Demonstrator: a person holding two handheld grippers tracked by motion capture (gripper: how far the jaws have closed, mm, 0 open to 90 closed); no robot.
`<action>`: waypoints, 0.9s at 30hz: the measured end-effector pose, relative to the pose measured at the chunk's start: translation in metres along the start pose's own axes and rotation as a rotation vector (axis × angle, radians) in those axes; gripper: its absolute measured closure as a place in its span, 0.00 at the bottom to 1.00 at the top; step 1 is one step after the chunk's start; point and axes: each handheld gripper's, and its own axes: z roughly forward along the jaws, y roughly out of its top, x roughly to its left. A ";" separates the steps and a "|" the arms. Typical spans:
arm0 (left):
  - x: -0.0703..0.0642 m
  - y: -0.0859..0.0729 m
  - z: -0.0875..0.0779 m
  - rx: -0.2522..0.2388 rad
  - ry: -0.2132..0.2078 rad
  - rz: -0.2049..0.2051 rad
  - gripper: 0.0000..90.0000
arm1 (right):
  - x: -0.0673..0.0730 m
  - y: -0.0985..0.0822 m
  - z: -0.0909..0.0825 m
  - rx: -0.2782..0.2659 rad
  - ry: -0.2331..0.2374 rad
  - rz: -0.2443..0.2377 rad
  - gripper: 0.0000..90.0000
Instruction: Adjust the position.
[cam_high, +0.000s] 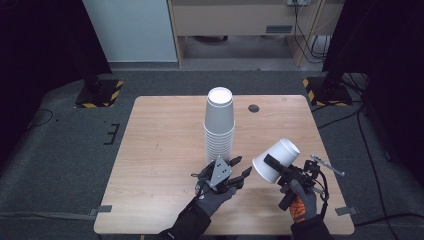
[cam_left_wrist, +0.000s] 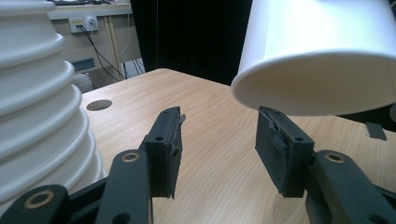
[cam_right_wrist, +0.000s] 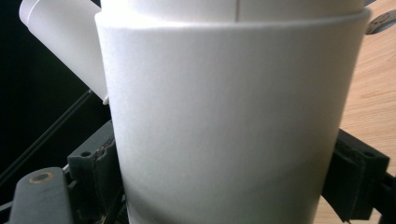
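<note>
My right gripper (cam_high: 280, 172) is clamped on a white paper cup (cam_high: 276, 160), held off the table (cam_high: 160, 150) and tilted, mouth toward 8 o'clock. My left gripper (cam_high: 240, 175) is unclenched w/ nothing between the jaws, tips just under the cup's rim, at 6 o'clock of the cup stack (cam_high: 219, 125).

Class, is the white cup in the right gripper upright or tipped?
Tipped: the white cup leans in the right gripper, open mouth facing down-left, base up-right.
</note>
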 end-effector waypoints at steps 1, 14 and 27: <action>0.000 0.000 0.002 -0.004 0.000 0.001 0.55 | 0.000 0.000 0.000 0.001 0.001 -0.002 0.16; -0.008 0.004 0.017 -0.032 -0.013 0.010 0.58 | -0.001 -0.003 0.003 0.011 0.000 -0.003 0.16; -0.010 0.007 0.025 -0.057 -0.023 0.011 0.62 | 0.001 -0.006 0.006 0.033 0.006 -0.001 0.16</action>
